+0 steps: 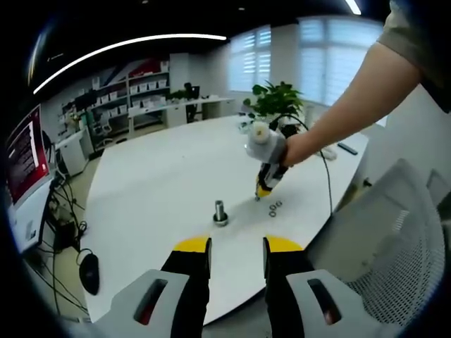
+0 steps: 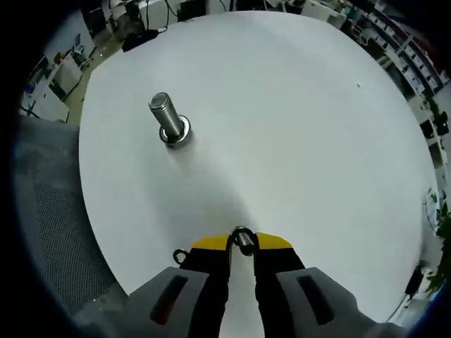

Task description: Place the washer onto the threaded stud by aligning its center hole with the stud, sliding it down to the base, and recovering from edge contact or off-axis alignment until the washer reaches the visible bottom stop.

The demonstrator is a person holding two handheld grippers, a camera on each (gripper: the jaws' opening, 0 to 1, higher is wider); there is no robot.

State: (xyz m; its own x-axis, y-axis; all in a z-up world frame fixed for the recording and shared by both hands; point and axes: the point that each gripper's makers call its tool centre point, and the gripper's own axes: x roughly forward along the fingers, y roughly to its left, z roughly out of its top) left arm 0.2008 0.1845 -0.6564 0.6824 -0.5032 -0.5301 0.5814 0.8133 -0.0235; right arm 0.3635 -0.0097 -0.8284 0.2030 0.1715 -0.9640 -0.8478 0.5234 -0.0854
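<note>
one washer [image 2: 242, 239] sits pinched between the jaws of my right tool [image 2: 243, 243], held on edge right at the yellow tips, so the pick-up looks done. a second ring [image 2: 181, 255] lies on the tabletop [image 2: 296, 120] just beside the left jaw of that tool; i take it for another spare washer. in the left gripper view i see the right tool [image 1: 263, 190] tipped down over the tabletop [image 1: 162, 183] with my hand [image 1: 296, 149] behind it, and a small loose cluster of washers [image 1: 274, 206] lying right by its tips.

the stud [image 2: 168, 121] stands upright on its wide base, well apart from the held washer, toward the upper left in the right gripper view. its threads look bare and i can't make out any washer at the bottom stop, so i judge the real work is all ahead: carry the washer over, turn it flat, centre its hole on the top of the stud [image 1: 220, 210], and let it slide down to the base.

my left tool [image 1: 237, 246] hangs back near the tabletop edge, jaws parted a moderate way with nothing between them, pointing roughly at the stud.

no containers are on the tabletop near the work; the spare washers lie loose on the bare surface. a potted plant [image 1: 278, 98] stands at the far side.
</note>
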